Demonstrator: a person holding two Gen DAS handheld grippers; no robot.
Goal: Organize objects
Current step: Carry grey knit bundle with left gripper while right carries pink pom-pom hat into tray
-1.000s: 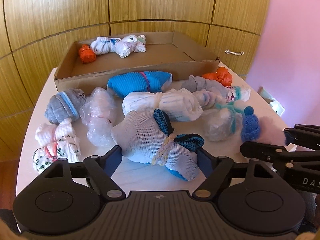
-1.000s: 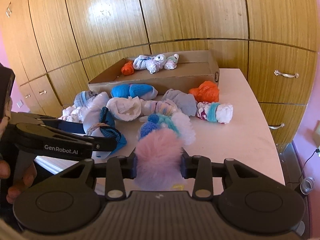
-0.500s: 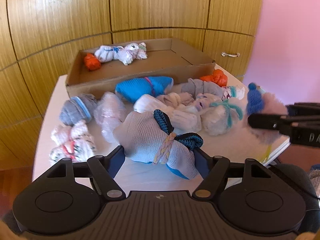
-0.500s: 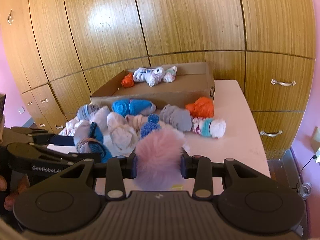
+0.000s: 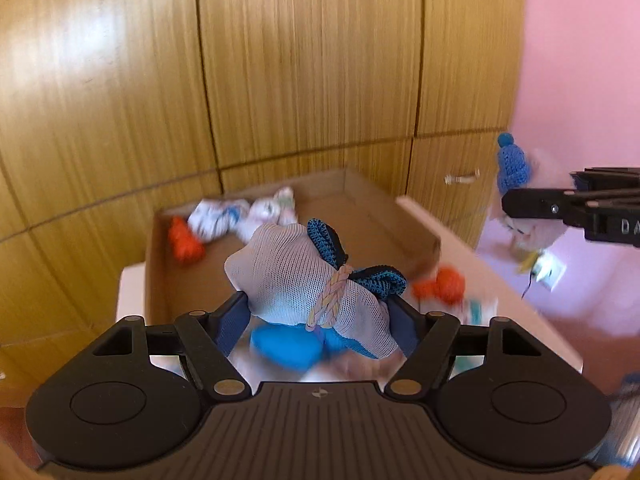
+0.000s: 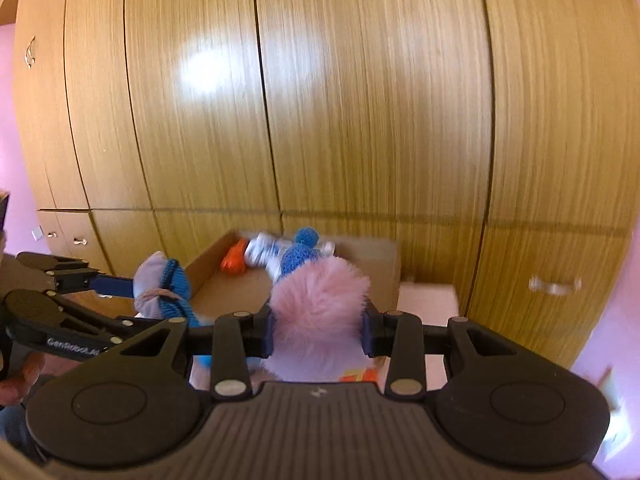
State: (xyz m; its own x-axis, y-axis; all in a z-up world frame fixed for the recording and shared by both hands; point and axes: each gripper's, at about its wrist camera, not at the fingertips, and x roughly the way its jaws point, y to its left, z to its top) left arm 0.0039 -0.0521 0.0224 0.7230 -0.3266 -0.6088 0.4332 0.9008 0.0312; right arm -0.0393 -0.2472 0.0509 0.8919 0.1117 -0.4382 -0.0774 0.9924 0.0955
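Two grippers are raised above the table, each clamped on a rolled bundle; the left gripper (image 5: 320, 316) pinches a white mesh sock bundle (image 5: 308, 284) between its blue-padded fingers (image 5: 232, 320), the bundle tied at its waist with a pastel braided band (image 5: 332, 296) and showing a dark blue-and-black knitted piece (image 5: 324, 236) folded into it. In the left wrist view this bundle hangs in the air in front of the cardboard box (image 5: 156, 264), whose brown floor holds an orange bundle (image 5: 184, 240) at the left and white patterned bundles (image 5: 244, 216) beside it along the far wall; below the held bundle a bright blue bundle (image 5: 284, 344) lies blurred on the table, and another orange bundle (image 5: 440, 284) sits on the white tabletop (image 5: 512, 312) just outside the box's right corner. The right gripper (image 6: 318, 330) is closed on a fluffy pink bundle (image 6: 316, 304) topped by a blue knitted piece with a pompom (image 6: 300, 252); in the right wrist view it is held up before the box, with the left gripper and its load to the left at about the same height. Behind everything stand wooden cabinet doors (image 6: 360, 100), with a metal handle (image 6: 554, 284) low at the right; much of the background is smeared by motion blur.
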